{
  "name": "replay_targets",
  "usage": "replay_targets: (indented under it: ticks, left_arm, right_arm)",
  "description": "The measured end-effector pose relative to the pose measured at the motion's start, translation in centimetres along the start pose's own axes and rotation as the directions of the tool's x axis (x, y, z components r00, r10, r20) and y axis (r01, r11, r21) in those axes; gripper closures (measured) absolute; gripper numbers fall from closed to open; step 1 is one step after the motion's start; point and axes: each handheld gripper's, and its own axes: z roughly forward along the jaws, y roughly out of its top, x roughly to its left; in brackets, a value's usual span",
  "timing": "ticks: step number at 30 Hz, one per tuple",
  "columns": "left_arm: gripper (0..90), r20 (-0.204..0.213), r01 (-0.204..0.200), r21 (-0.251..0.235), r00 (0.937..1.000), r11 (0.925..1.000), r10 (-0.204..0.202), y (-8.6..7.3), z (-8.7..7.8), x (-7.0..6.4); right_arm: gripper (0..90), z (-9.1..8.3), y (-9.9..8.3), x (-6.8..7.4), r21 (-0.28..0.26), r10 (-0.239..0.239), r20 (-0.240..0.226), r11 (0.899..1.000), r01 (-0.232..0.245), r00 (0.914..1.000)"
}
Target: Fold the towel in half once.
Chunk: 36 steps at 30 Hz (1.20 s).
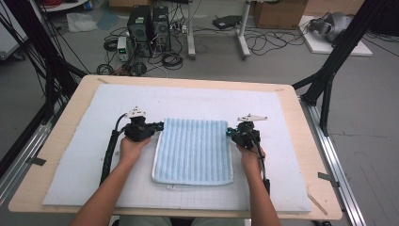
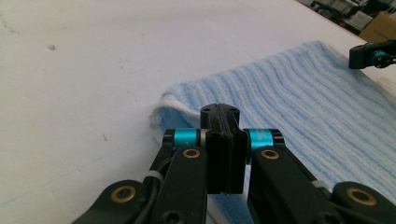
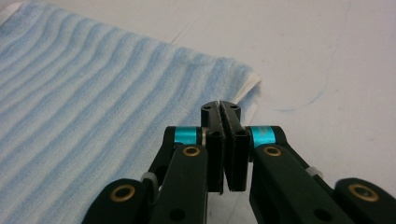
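Towel (image 1: 194, 149): light blue, ribbed, folded flat in the middle of the white mat (image 1: 84, 141), its long sides running near to far.
Left gripper (image 1: 160, 126): at the towel's far left corner; in the left gripper view (image 2: 219, 114) the jaws are pressed together just over the towel's edge, and whether cloth is pinched I cannot tell.
Right gripper (image 1: 229, 132): at the far right corner; in the right gripper view (image 3: 220, 112) the jaws meet, cloth (image 3: 93, 116) beside them.
Table (image 1: 306, 141): pale wood, under the mat.
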Motion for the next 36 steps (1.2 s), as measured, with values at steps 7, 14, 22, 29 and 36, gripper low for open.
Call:
replay_targets:
  ticks: [7, 14, 22, 29, 36]
  left_arm:
    - [89.3, -0.035, 0.046, -0.015, 0.9983, 0.9988, -0.047, 0.1, 0.5, 1.0]
    - [89.3, -0.039, 0.043, 0.021, 0.9983, 0.9989, -0.042, 0.3, 1.2, 1.1]
    - [73.4, -0.075, 0.058, 0.038, 0.9957, 0.9976, -0.055, 0.4, 0.8, 0.9]
    - [52.3, -0.100, -0.038, -0.048, 0.9944, 0.9981, 0.034, 0.2, -0.1, 0.1]
    - [86.0, -0.065, -0.139, -0.038, 0.9885, 0.9896, 0.136, 0.2, 1.3, -0.8]
  right_arm:
    - [88.8, 0.4, 0.1, -0.1, -0.026, 0.010, 0.023, 1.000, -0.009, 0.9997]
    - [88.7, 0.9, -0.1, -0.2, -0.023, 0.035, 0.027, 0.999, -0.034, 0.9990]
    - [69.9, 1.0, -0.2, -0.2, 0.010, 0.025, 0.059, 1.000, -0.026, 0.9979]
    - [63.8, -0.6, -0.2, 0.5, -0.069, -0.003, 0.053, 0.998, 0.006, 0.9986]
    - [85.3, 1.8, 0.3, 1.8, -0.006, -0.146, 0.015, 0.989, 0.146, 0.9892]
